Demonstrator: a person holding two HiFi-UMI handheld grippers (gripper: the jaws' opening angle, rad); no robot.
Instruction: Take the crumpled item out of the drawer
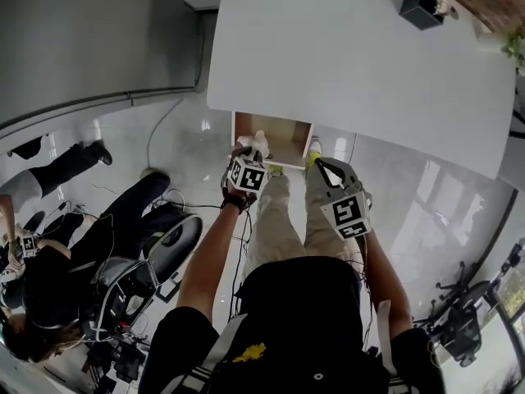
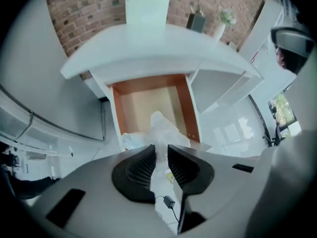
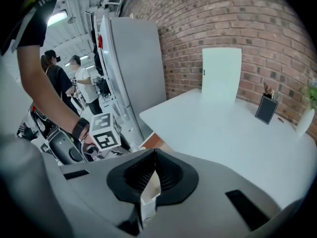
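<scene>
One crumpled translucent plastic wad (image 2: 161, 129) between ribbed black pads (image 2: 140, 170)

No words, numbers or brands are legible. The cube (image 1: 246, 174) on the left gripper (image 2: 161, 150) and that on the right gripper (image 3: 153, 151) bear only black-and-white square patterns, no letters.

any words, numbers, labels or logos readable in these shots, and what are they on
No readable text in any view.
Marker cubes: black-and-white square codes, no letters or digits.
Yellow emblem on the person's back: a shape, no legible lettering.
Red mark on the tall cabinet: too blurred to read.
</scene>
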